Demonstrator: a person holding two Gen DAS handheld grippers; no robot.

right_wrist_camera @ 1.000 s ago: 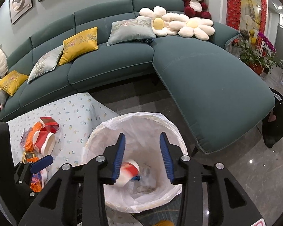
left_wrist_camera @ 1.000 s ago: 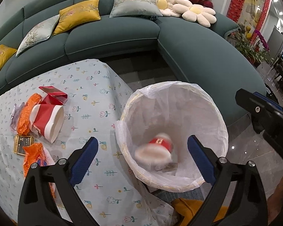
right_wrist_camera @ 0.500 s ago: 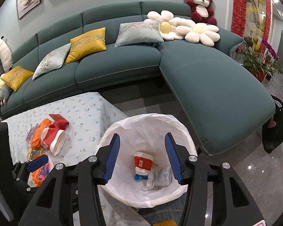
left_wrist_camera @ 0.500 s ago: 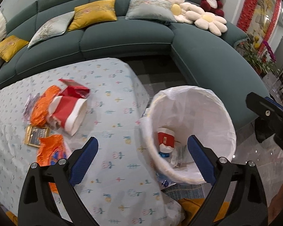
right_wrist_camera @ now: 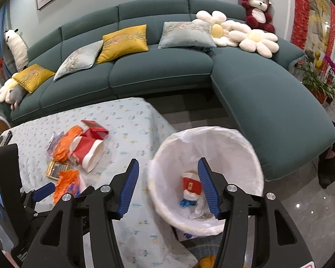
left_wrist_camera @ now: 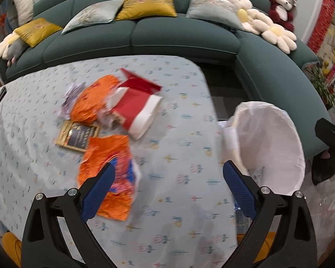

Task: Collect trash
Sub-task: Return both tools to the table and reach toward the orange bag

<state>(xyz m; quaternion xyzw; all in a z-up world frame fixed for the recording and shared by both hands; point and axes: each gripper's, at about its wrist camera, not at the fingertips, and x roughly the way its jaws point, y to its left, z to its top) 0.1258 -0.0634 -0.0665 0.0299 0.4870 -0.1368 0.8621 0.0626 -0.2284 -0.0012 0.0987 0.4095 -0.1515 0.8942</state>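
Orange wrappers (left_wrist_camera: 93,102) and a tipped red-and-white paper cup (left_wrist_camera: 137,109) lie on the floral-clothed surface (left_wrist_camera: 178,156), left of the white-lined bin (right_wrist_camera: 212,143). Left claw (left_wrist_camera: 167,189) hangs wide open over the cloth, empty. Right claw (right_wrist_camera: 167,187) is opening, nothing between its jaws, above the bin holding a red cup (right_wrist_camera: 191,184).

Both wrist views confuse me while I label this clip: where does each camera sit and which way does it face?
Left wrist: on the left gripper, facing down over the table at wrappers; own open fingers show.
Right wrist: on the right gripper, jaws opening, empty, facing the lined bin; left gripper at left edge.
Shared: table, bin, sofa.
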